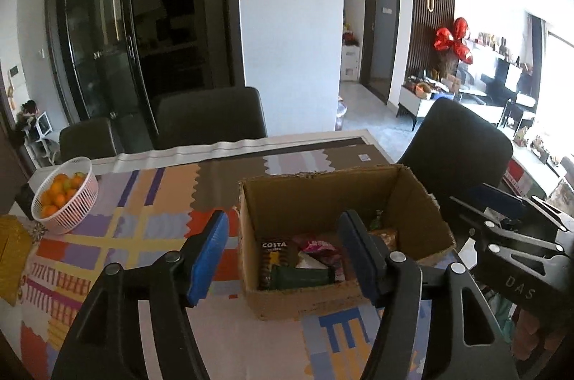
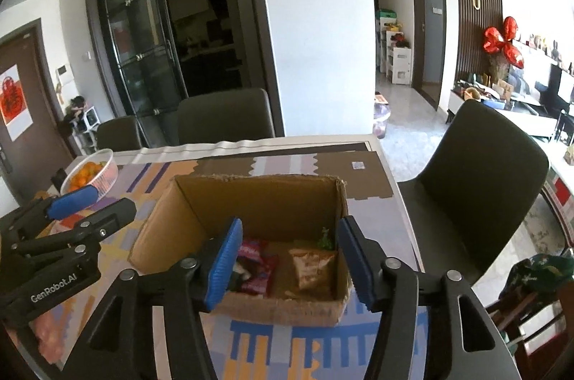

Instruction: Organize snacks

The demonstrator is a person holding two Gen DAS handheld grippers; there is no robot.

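Both empty, wide open: left tongs (image 1: 283, 258), right tongs (image 2: 288, 259). Lower into cardboard box (image 2: 258, 197); close squarely on one snack packet (image 2: 312, 267).

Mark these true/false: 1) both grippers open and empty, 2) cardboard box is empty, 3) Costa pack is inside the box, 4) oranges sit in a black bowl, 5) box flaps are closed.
1. True: the left gripper and right gripper are both open, holding nothing.
2. False: the cardboard box holds several snack packs.
3. True: the Costa pack stands in the box's near left corner.
4. False: the oranges sit in a white slotted basket.
5. False: the box is open at the top.
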